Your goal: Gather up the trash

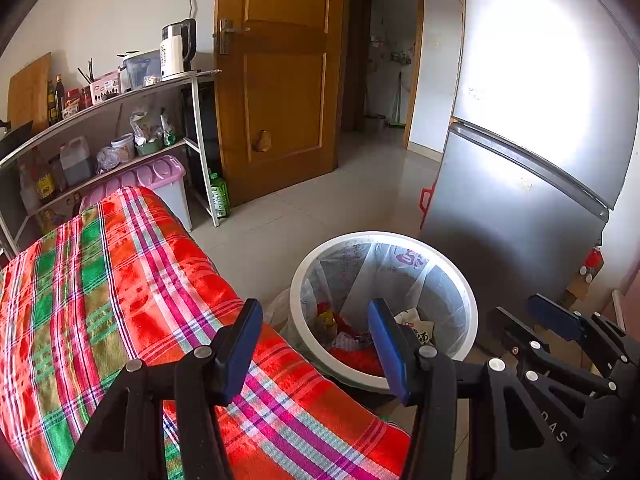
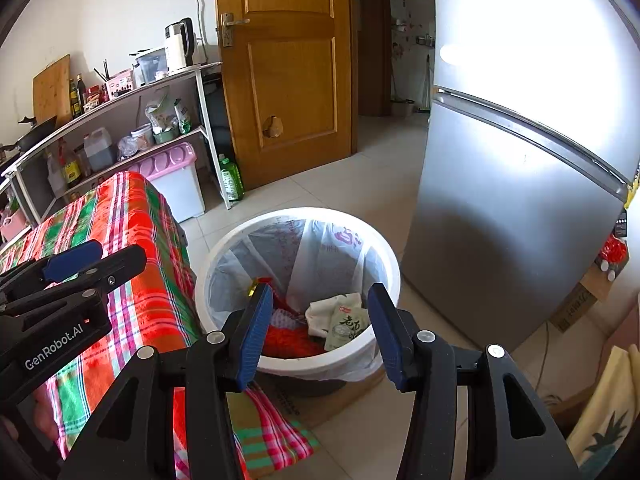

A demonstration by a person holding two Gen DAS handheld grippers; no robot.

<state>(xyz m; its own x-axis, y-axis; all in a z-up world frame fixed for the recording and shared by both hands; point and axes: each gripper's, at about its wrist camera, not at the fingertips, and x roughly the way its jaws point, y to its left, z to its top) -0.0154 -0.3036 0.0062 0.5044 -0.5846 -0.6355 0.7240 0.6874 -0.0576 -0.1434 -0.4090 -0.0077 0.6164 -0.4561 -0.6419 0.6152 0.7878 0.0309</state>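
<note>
the round white plastic bin lined with a clear bag stands on the floor between the plaid-covered bench and the grey fridge, with red wrappers and a pale green packet already lying inside. it sits straight ahead of and below the right tool, whose jaws are released and empty. the left tool, also released and empty, hangs over the bench edge with the bin off to its right, so i judge the right hand nearer.

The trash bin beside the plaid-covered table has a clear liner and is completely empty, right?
Not quite. The trash bin does stand beside the plaid-covered table with a clear liner, but it is not empty: the right wrist view shows wrappers and red scraps inside.
</note>
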